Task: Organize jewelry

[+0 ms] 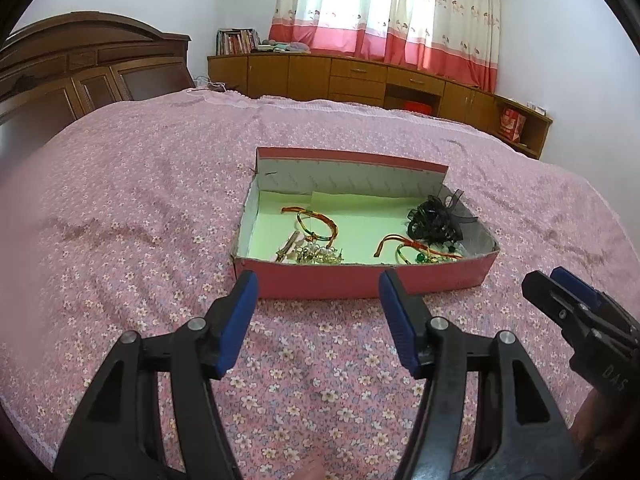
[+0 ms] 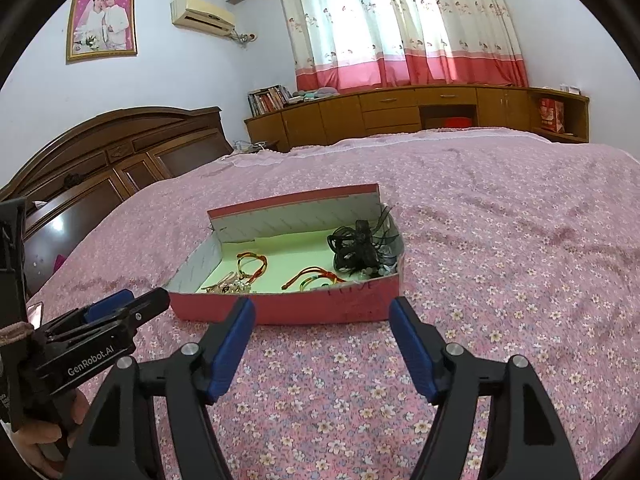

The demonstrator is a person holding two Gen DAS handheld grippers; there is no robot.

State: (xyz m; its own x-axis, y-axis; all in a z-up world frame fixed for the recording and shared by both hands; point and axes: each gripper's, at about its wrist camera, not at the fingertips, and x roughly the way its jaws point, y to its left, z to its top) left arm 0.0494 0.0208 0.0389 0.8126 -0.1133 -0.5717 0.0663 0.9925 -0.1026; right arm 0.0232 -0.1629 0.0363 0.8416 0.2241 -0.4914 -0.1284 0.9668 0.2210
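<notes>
1. The left gripper (image 1: 318,284) hovers over the flowered pink bedspread (image 1: 140,216) just short of the box, its jaws spread apart with nothing between them.
2. The right gripper (image 2: 322,310) hangs beside it, also released and empty, its blue pads (image 2: 232,344) level with the box's near wall.
3. A shallow pink cardboard box (image 1: 360,280) sits on the bedspread, toward the middle of the bed, with its lid flap standing up along the far edge.
4. Inside, at the near left corner, lies a cluster of pearl and gold pieces (image 1: 316,254).
5. Two red-and-gold cord bracelets (image 1: 316,222) lie on the pale green floor, one left of middle, one nearer the front right.
6. A black mesh hair accessory (image 1: 436,220) fills the far right corner.
</notes>
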